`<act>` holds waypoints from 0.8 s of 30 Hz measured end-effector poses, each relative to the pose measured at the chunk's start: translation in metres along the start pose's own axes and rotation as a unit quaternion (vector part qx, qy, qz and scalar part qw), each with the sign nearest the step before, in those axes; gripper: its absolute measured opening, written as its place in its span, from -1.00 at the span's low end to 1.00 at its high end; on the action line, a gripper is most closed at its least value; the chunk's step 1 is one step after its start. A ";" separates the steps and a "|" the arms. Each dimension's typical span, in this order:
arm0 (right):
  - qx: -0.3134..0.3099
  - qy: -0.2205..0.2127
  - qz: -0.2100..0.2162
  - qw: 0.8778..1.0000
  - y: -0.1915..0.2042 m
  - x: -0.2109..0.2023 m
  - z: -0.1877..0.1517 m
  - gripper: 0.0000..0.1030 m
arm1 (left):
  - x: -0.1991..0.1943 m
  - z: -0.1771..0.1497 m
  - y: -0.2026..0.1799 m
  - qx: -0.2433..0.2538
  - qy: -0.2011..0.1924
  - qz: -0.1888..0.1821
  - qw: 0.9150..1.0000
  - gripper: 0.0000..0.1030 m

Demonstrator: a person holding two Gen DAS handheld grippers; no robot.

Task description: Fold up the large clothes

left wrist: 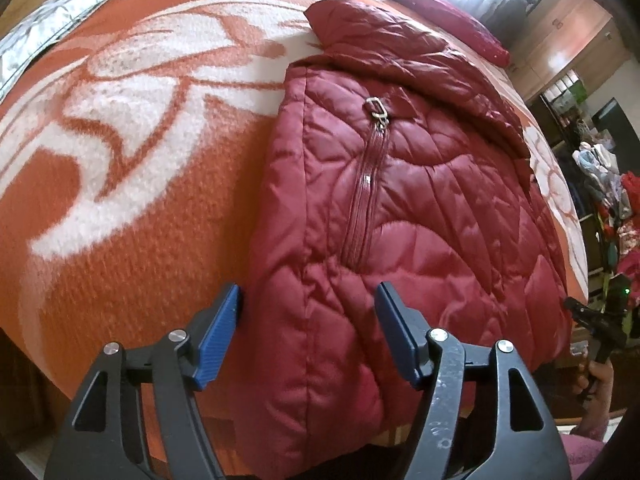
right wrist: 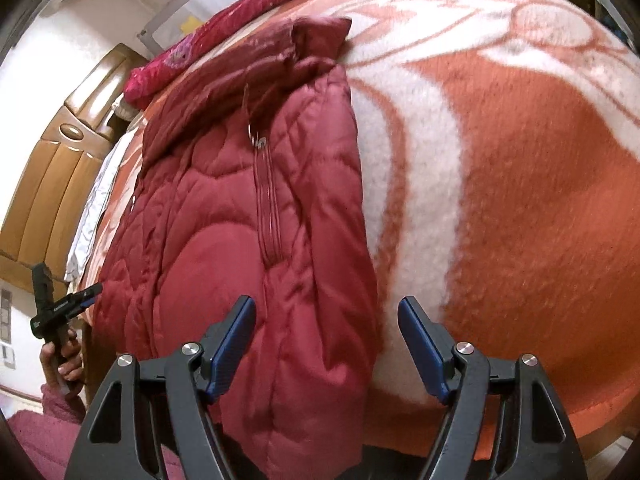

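Left gripper (left wrist: 308,332) angled steeply down, fingers (left wrist: 218,338) spread, straddling jacket (left wrist: 400,208) hem edge, not pinching | right gripper (right wrist: 326,344) likewise, fingers apart | jacket folded on bed blanket (left wrist: 132,184), collar toward 12 o'clock

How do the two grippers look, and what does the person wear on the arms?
Each gripper, left and right, has a black frame with triangular cut-outs, silver pins and ribbed blue pads. The sleeves are fuzzy and dark pink.
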State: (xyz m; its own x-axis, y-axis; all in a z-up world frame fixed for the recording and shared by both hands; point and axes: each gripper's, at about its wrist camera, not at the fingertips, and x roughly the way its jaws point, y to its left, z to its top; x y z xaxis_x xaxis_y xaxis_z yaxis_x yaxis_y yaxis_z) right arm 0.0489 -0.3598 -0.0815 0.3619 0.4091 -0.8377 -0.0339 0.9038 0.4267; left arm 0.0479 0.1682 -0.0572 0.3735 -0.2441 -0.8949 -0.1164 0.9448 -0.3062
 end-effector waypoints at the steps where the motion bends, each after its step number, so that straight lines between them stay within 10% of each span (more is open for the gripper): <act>1: 0.000 0.006 0.004 1.000 0.000 0.002 -0.003 0.46 | 0.000 -0.003 0.001 0.001 0.002 0.001 1.000 0.32; 24: 0.032 0.051 0.139 0.988 -0.024 0.031 -0.030 0.44 | 0.027 -0.043 -0.008 0.031 0.057 -0.100 0.993 0.53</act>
State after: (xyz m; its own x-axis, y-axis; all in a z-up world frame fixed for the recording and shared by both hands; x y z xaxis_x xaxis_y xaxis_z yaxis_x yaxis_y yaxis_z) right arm 0.0330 -0.3653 -0.1276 0.2502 0.6548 -0.7132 -0.0591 0.7456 0.6638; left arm 0.0197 0.1449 -0.0929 0.2764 -0.4486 -0.8499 0.0073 0.8853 -0.4650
